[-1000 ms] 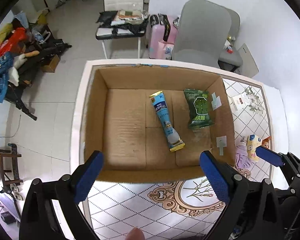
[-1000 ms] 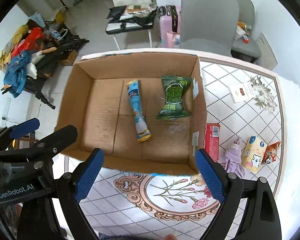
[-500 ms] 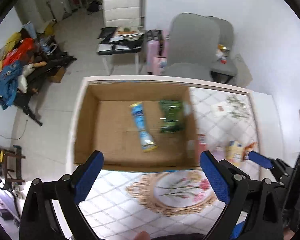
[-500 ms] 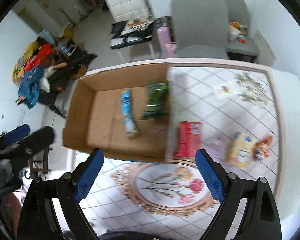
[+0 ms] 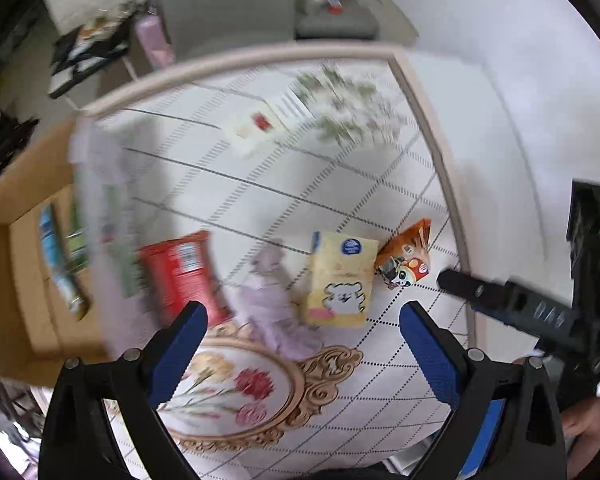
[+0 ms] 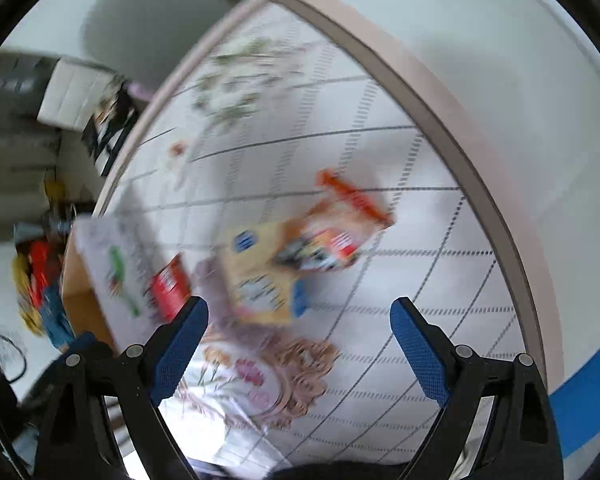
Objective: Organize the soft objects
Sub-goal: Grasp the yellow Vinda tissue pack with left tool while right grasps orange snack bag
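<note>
Your left gripper [image 5: 302,318] spread wide, nothing held: crumpled lilac cloth [image 5: 274,304] and boxy yellow tissue pack [image 5: 340,280] lie between tips. Right gripper [image 6: 298,314] spread too, yellow pack ahead (blurred).

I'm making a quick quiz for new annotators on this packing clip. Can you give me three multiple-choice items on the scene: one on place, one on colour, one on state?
1. Where does the yellow tissue pack lie?
A. in the cardboard box
B. on the table, between the lilac cloth and the orange snack bag
C. on a chair

2. What colour are the pads on the left tongs?
A. blue
B. green
C. red

3. How do the right tongs stand?
A. shut on the tissue pack
B. shut on nothing
C. open, holding nothing

1 B: lilac cloth on one side of it, orange snack bag on the other.
2 A: both pads are blue.
3 C: wide gap, nothing held.
</note>
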### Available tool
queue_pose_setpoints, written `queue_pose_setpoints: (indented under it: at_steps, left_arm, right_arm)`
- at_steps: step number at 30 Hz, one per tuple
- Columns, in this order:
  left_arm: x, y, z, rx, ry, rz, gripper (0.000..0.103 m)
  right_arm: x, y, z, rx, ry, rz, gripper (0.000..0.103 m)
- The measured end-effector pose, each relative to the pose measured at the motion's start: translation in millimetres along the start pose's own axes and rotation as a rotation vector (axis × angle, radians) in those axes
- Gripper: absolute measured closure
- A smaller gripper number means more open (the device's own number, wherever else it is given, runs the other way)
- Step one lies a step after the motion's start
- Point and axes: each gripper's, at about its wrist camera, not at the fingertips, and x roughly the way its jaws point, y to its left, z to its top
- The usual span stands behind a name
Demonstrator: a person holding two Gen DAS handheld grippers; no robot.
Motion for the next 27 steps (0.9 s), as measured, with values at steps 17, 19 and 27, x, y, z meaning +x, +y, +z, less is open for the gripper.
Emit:
queue_pose_setpoints:
  at_steps: [17,19,27]
  left_arm:
    - [104,-28,13,-0.050,0.206,0.036,0.005]
    - [113,-39,14,-0.031,0.225,0.023,0.005]
    - [164,-77,12,0.079,0.288,0.180,0.035]
  right_arm:
    - [64,-34,42,0.059,0.063,-0.052,0.054]
    - [53,-29,41,-0.032,0.033,-0.179,0.054]
    - [62,-25,41,-0.188,0.036,-0.367,0.051]
